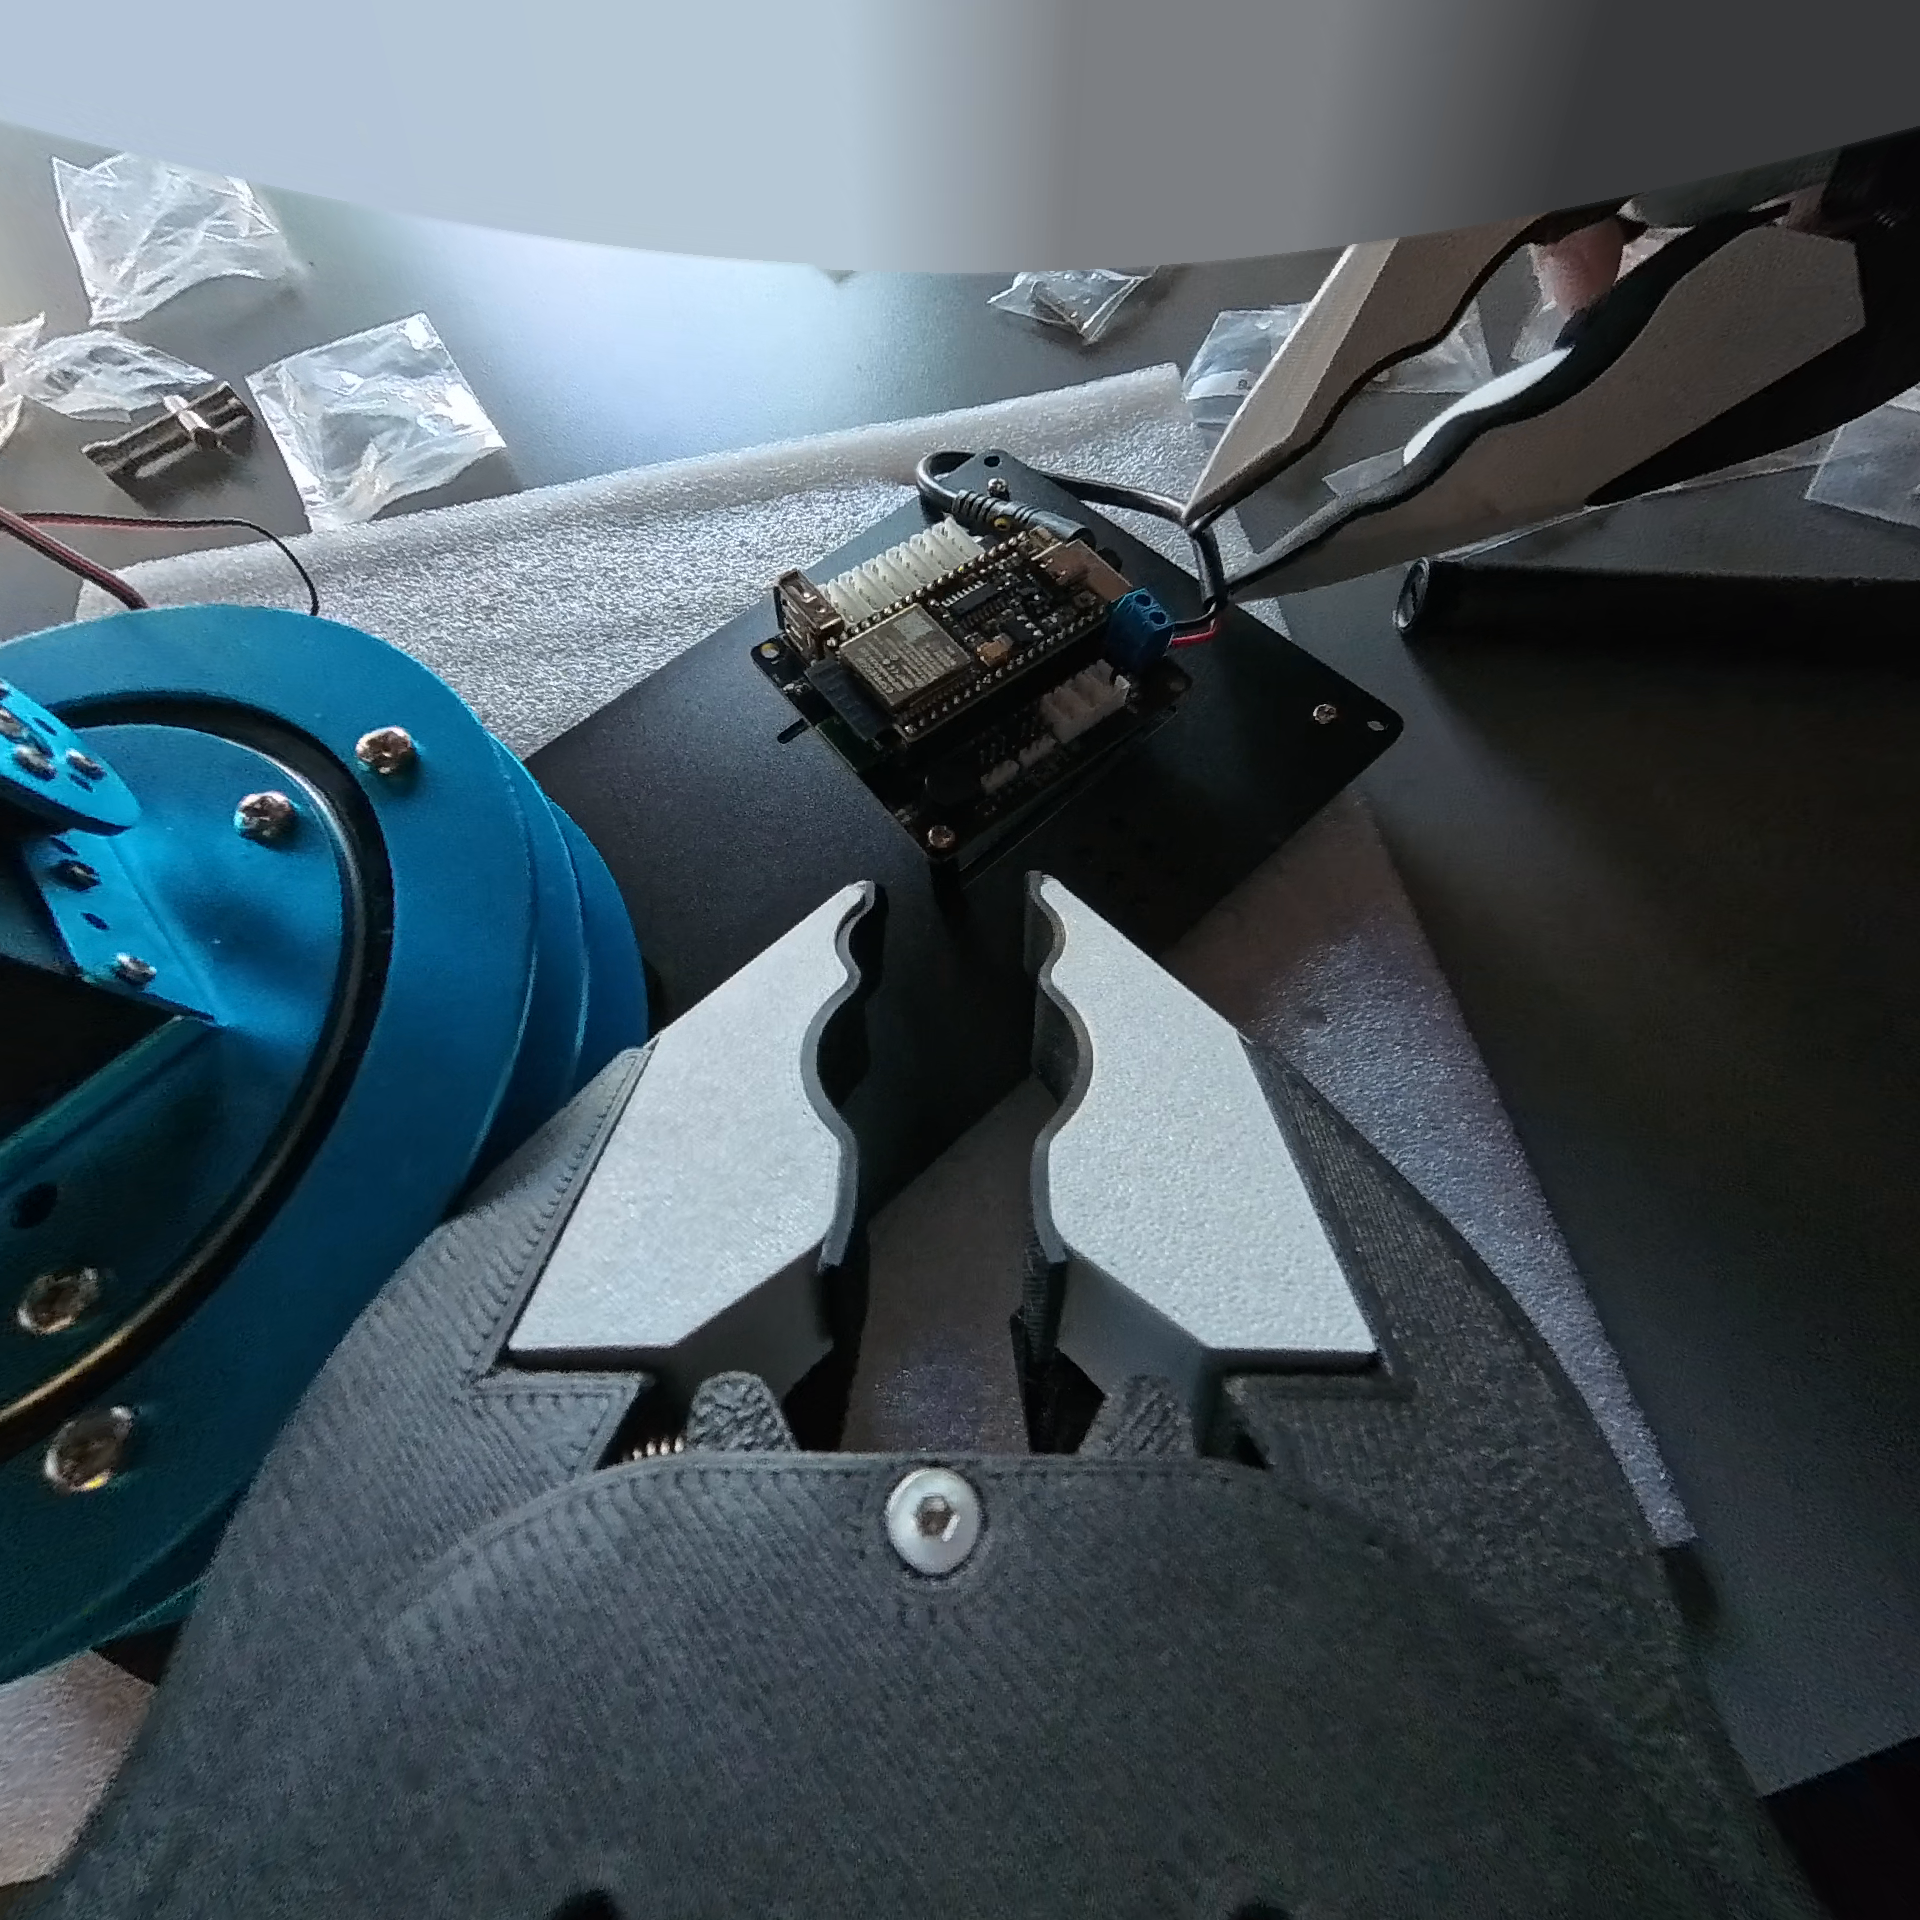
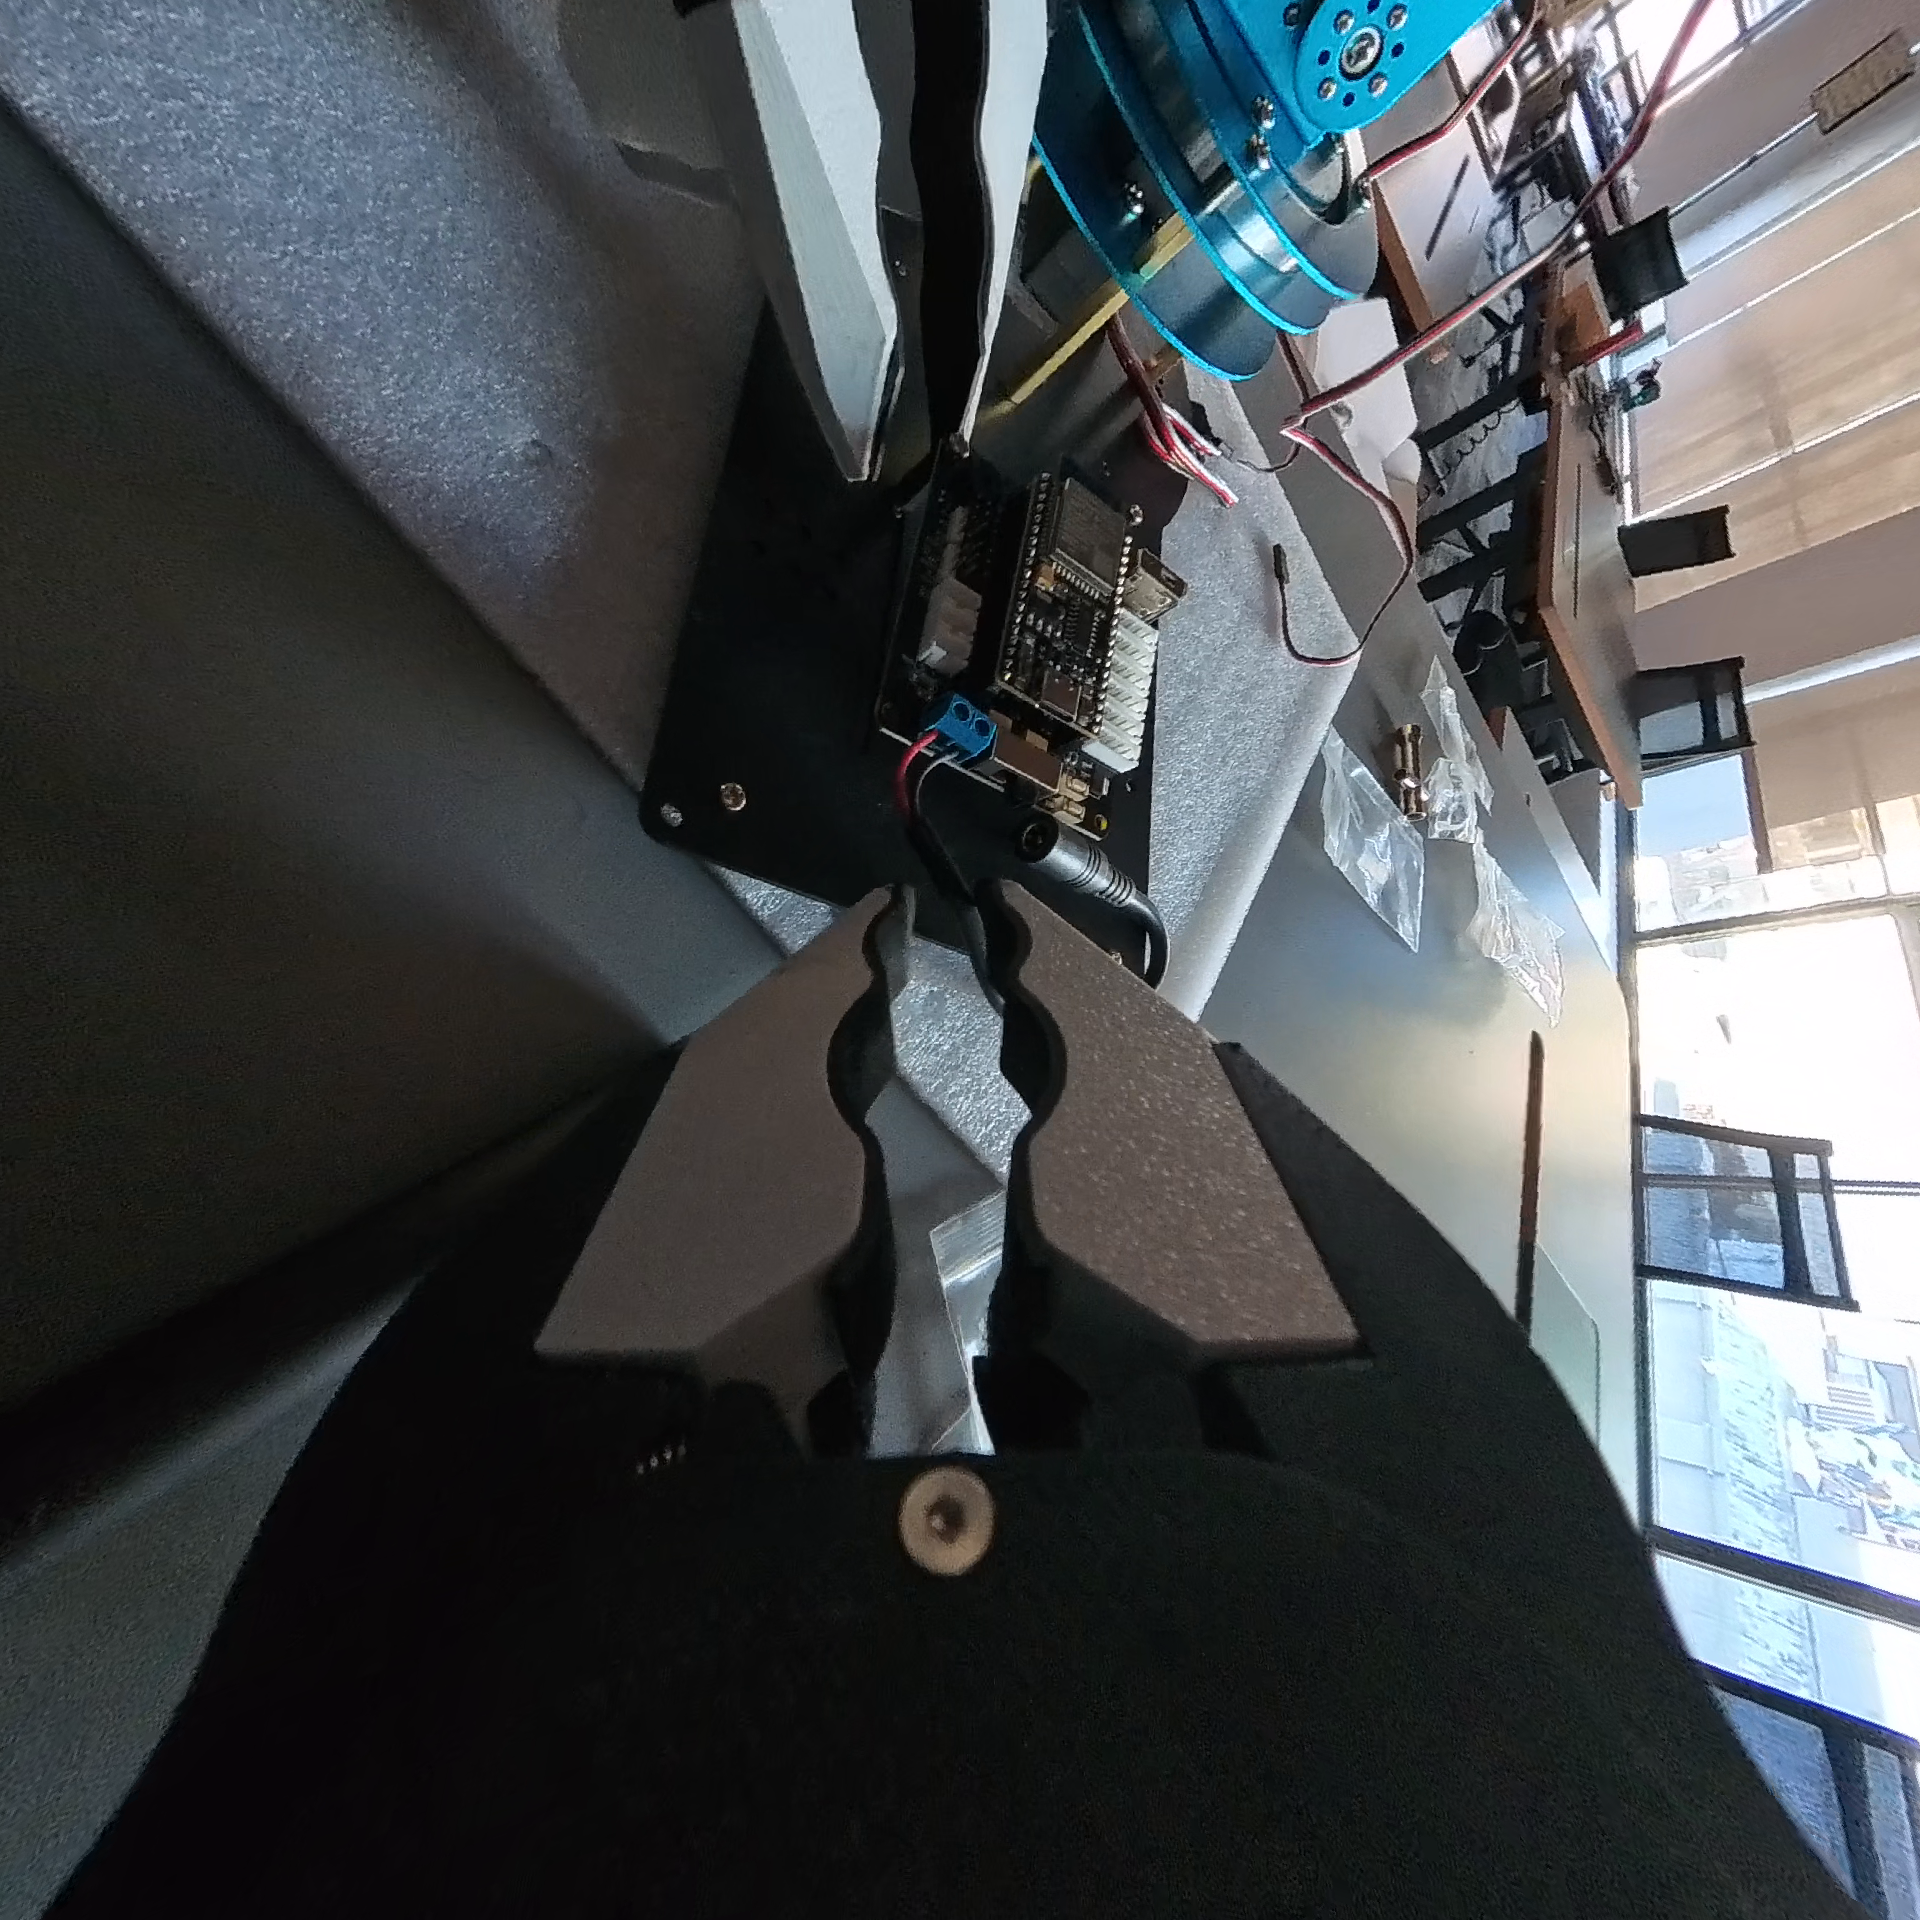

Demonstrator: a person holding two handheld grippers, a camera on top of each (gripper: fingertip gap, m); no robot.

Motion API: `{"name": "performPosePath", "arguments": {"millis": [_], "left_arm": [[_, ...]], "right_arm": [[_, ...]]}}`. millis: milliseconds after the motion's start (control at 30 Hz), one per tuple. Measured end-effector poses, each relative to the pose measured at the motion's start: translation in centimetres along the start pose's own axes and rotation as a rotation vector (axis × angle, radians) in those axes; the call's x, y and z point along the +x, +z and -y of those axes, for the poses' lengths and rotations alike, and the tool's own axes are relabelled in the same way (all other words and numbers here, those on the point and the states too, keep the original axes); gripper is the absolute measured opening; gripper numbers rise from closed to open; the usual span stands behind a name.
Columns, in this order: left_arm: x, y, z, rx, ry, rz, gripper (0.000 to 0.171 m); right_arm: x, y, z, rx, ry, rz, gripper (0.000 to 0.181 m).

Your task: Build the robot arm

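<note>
A circuit board (image 1: 977, 665) with a blue screw terminal (image 1: 1143, 623) sits on a black plate (image 1: 1278, 769). My left gripper (image 1: 953, 891) is open and empty, its tips just short of the board's near corner. A blue round turntable base (image 1: 312, 987) stands close on its left. My right gripper (image 2: 951, 891) is partly open, its tips on either side of the thin black cable (image 2: 982, 935) that runs from the blue terminal (image 2: 961, 722) to a black barrel plug (image 2: 1081, 862). The right gripper also shows in the left wrist view (image 1: 1210, 551), at the board's far right.
A white foam sheet (image 1: 623, 540) lies under the plate. Clear plastic bags (image 1: 374, 416) and a small metal coupling (image 1: 171, 431) lie at the back left. A black cylinder (image 1: 1558, 592) lies to the right. Loose servo wires (image 2: 1340, 416) trail from the blue base (image 2: 1226, 208). The left gripper's tips are roughly 9 centimetres from the right gripper's.
</note>
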State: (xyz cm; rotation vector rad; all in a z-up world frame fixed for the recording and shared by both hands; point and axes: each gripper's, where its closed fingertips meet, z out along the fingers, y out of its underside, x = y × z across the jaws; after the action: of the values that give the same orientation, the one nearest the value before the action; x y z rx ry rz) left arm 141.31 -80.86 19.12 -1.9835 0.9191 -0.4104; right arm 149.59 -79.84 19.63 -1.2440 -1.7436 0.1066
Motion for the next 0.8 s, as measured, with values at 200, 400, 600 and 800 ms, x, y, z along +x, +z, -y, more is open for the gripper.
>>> {"name": "performPosePath", "arguments": {"millis": [200,400,600,800], "left_arm": [[0.11,-0.05,-0.04,-0.001,-0.008,-0.009,0.024],[0.10,-0.07,-0.06,-0.001,-0.016,-0.011,0.024],[0.07,-0.07,-0.03,0.001,-0.021,-0.014,0.024],[0.05,-0.07,-0.03,0.001,-0.024,-0.013,0.024]], "right_arm": [[0.03,0.34,-0.11,0.008,0.022,0.011,0.015],[-0.02,0.42,-0.18,0.000,0.005,0.020,0.007],[0.15,0.32,-0.06,-0.004,-0.007,0.013,0.006],[0.24,0.24,0.01,-0.006,-0.009,0.004,0.006]]}}
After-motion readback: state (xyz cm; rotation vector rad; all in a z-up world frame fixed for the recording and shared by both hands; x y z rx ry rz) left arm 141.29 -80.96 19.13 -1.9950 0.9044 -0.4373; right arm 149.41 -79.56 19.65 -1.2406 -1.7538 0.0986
